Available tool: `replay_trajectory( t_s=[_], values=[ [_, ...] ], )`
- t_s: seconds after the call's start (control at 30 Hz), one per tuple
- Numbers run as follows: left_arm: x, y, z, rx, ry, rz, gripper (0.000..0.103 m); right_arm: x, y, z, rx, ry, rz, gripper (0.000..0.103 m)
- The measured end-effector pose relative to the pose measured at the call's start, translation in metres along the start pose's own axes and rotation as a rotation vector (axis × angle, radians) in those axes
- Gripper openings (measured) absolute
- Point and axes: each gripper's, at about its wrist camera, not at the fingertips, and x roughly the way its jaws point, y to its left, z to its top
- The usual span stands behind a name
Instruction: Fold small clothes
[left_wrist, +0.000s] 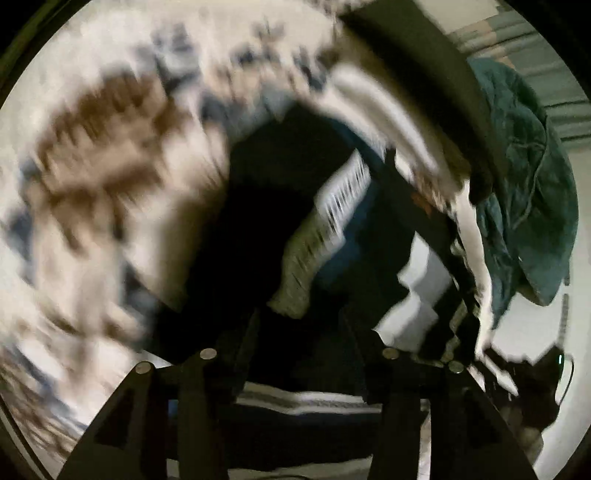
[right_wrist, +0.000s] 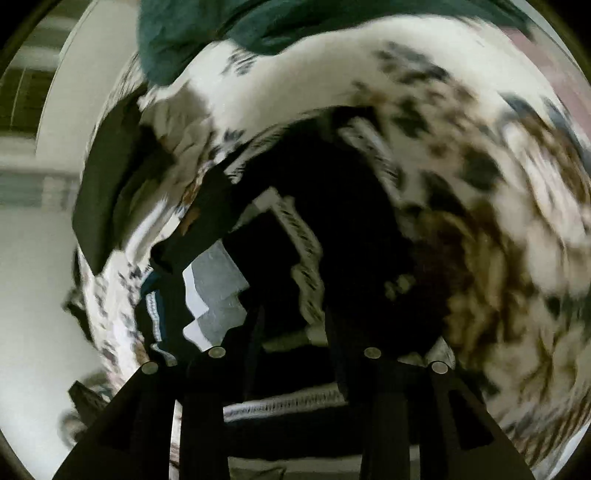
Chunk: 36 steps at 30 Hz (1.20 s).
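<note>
A dark patterned garment with white and grey zigzag bands hangs in front of my left gripper; its fingers stand apart with dark cloth between them. The same garment fills the middle of the right wrist view, and my right gripper has its fingers apart with the dark cloth between them. Both views are blurred by motion, so any grasp on the cloth is unclear.
A white bedspread with brown and blue print lies under the garment and also shows in the right wrist view. A teal garment is heaped at the bed's edge, also in the right view. A dark cloth lies beside it.
</note>
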Motion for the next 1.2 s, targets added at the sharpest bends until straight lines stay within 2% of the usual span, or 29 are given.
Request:
replay_trajectory(
  t_s=[0.1,0.2,0.3,0.33,0.37,0.4,0.43,0.57,0.67,0.7,0.73,0.77,0.8,0.83,0.9,0.97,1.07,1.2],
  values=[
    [0.037,-0.005,-0.004,-0.067,0.046,-0.035,0.042,0.029,0.041,0.031,-0.162,0.022,-0.074,0.037],
    [0.060,-0.003,-0.003,-0.126,0.020,-0.011,0.039,0.065,0.089,0.053,-0.429,0.065,-0.175,0.052],
    [0.060,-0.006,-0.003,-0.101,-0.045,0.037,0.011,0.109,0.128,0.052,-0.696,0.177,-0.269,0.052],
    [0.058,-0.007,-0.003,-0.083,-0.058,0.045,0.009,0.120,0.136,0.048,-0.757,0.211,-0.296,0.042],
    [0.057,-0.007,-0.004,-0.074,-0.060,0.051,0.008,0.130,0.144,0.042,-0.831,0.236,-0.320,0.026],
    [0.057,-0.006,-0.004,-0.065,-0.057,0.053,0.008,0.135,0.149,0.038,-0.880,0.229,-0.356,0.003],
    [0.057,-0.005,-0.005,-0.058,-0.053,0.057,0.007,0.138,0.152,0.037,-0.915,0.212,-0.395,0.003],
    [0.056,0.003,-0.007,-0.025,-0.038,0.061,0.007,0.136,0.151,0.054,-0.819,0.154,-0.387,0.002],
    [0.048,0.009,-0.008,-0.027,0.001,0.030,0.011,0.136,0.149,0.058,-0.756,0.183,-0.371,0.006],
    [0.043,0.011,-0.008,-0.034,0.014,0.013,0.011,0.134,0.147,0.058,-0.738,0.199,-0.360,0.015],
    [0.035,0.012,-0.008,-0.035,0.019,-0.005,0.012,0.129,0.145,0.058,-0.719,0.203,-0.354,0.031],
    [0.024,0.012,-0.006,-0.019,0.012,-0.014,0.014,0.118,0.143,0.058,-0.699,0.179,-0.349,0.040],
    [0.015,0.012,-0.005,-0.002,-0.001,-0.002,0.028,0.107,0.140,0.056,-0.683,0.158,-0.336,0.050],
    [0.003,0.012,-0.001,0.022,-0.028,0.023,0.048,0.094,0.135,0.054,-0.661,0.138,-0.316,0.050],
    [-0.017,0.015,0.015,0.043,-0.102,0.020,0.061,0.069,0.121,0.048,-0.606,0.103,-0.296,0.050],
    [-0.024,0.021,0.042,0.039,-0.151,0.039,0.061,0.047,0.099,0.039,-0.538,0.070,-0.293,0.050],
    [-0.013,0.029,0.086,0.057,-0.167,0.082,0.061,0.023,0.060,0.028,-0.436,0.045,-0.310,0.050],
    [0.023,0.029,0.121,0.146,-0.110,0.162,0.061,0.001,0.011,0.015,-0.280,0.034,-0.319,0.050]
  ],
)
